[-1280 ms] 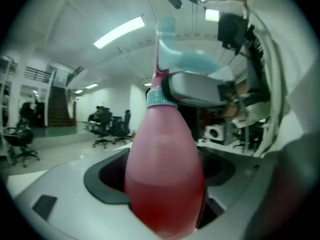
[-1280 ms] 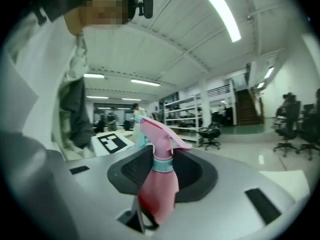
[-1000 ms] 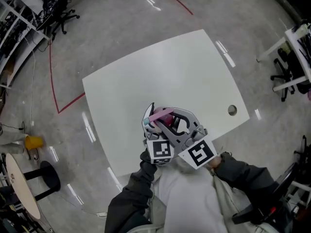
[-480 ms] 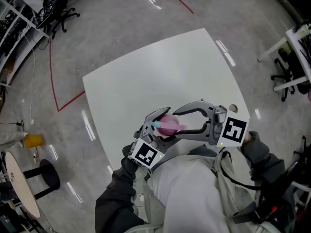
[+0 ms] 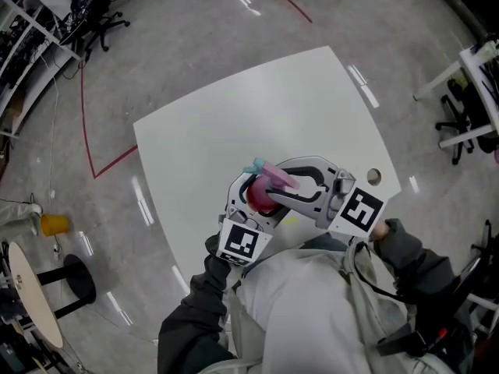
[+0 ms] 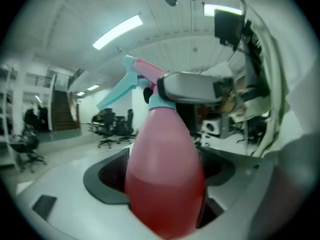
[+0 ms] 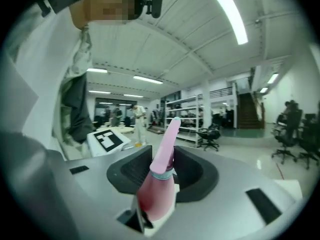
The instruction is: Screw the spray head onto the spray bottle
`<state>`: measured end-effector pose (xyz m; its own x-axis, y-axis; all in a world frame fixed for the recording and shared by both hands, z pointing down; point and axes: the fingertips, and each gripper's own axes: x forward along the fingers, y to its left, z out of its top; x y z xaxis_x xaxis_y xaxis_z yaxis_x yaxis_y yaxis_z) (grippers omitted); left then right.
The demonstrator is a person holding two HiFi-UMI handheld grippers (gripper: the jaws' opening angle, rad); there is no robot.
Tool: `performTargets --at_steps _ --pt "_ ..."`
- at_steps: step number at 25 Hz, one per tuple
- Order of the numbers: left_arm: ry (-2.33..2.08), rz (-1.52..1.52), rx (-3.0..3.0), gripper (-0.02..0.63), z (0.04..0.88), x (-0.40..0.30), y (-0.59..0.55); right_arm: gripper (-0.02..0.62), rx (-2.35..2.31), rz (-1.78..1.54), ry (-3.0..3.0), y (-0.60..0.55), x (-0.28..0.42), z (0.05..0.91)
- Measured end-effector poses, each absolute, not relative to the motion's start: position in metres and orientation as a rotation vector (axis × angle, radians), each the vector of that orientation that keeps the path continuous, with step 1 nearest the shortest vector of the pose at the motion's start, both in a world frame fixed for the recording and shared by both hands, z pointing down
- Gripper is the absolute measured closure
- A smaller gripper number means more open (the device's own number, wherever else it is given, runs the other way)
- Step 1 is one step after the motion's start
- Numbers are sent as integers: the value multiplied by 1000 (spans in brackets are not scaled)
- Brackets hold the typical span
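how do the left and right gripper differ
The left gripper clamps the bulging pink bottle, jaws wide apart; the right gripper is closing its jaws on the slim spray head. The left grips low on the body, the right up at the top. Both work on the same bottle.

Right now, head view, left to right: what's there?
Yellow object on the floor, left gripper's marker cube, right gripper's marker cube, black office chair. Spray bottle omitted: it overlaps both grippers; the right gripper's jaws are closing on its spray head.

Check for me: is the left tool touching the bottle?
Touching. In the left gripper view the left tool has its jaws pressed against both sides of the bottle.
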<state>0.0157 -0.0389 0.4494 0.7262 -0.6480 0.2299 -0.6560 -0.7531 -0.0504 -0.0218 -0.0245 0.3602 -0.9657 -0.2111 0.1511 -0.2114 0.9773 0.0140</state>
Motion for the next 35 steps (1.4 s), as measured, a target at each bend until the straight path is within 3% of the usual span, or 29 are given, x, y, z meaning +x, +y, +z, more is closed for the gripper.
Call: performTargets --at_steps 4,7,15,18,21,23,24,31,35 --pt "-1652 652 2683 183 467 -3 -63 469 943 235 -2869 -48 -18 371" --pt "-1693 542 2636 183 462 0 -60 469 1130 257 -2837 -50 -16 367" --pt "-1053 158 3125 183 414 17 -26 439 449 60 -3037 5 -4 336" --pt "-789 -33 3010 183 401 14 -8 428 286 55 -3054 18 17 324" --pt "-536 5 3042 183 391 17 14 369 153 157 -3082 11 29 319" --pt "-332 59 3113 183 383 28 35 280 -13 231 -3100 13 26 313" --pt "-233 65 3131 183 379 33 45 271 -117 247 -3093 18 23 310" --pt "71 -3 3075 183 368 56 75 272 -533 177 -3067 46 3 295" --pt "-95 5 3077 183 375 52 56 329 -395 112 -3070 35 -3 299"
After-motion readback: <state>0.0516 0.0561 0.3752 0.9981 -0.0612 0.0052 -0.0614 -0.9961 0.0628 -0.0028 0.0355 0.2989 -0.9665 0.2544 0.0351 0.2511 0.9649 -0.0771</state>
